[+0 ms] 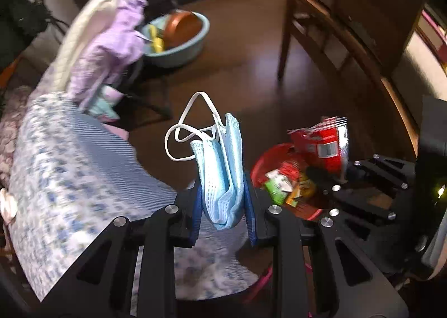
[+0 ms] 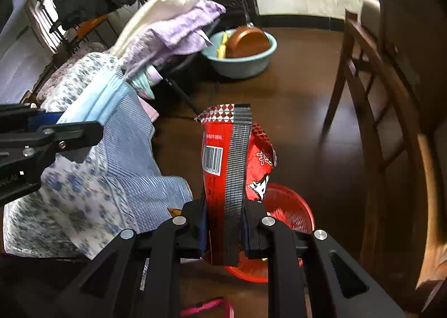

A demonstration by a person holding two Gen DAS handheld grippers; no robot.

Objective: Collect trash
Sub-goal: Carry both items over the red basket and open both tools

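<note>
My left gripper [image 1: 223,200] is shut on a folded light-blue face mask [image 1: 223,167] whose white ear loops [image 1: 187,128] stick up. My right gripper [image 2: 225,223] is shut on a red snack wrapper [image 2: 223,167] with a barcode and a silver seam. A red mesh basket [image 1: 268,158] sits on the dark floor to the right in the left wrist view, with several wrappers [image 1: 279,186] inside. The right gripper and its wrapper [image 1: 321,142] hang over it. In the right wrist view the basket [image 2: 290,211] lies just behind the held wrapper, and the left gripper [image 2: 69,133] with the mask [image 2: 92,105] shows at the left.
A bed with a floral and blue striped cover [image 1: 69,172] fills the left. Purple and white laundry [image 1: 109,47] is piled behind it. A teal basin [image 1: 178,49] with a brown bowl stands on the floor. A wooden chair [image 2: 371,100] is on the right. A pink item [image 2: 206,306] lies near.
</note>
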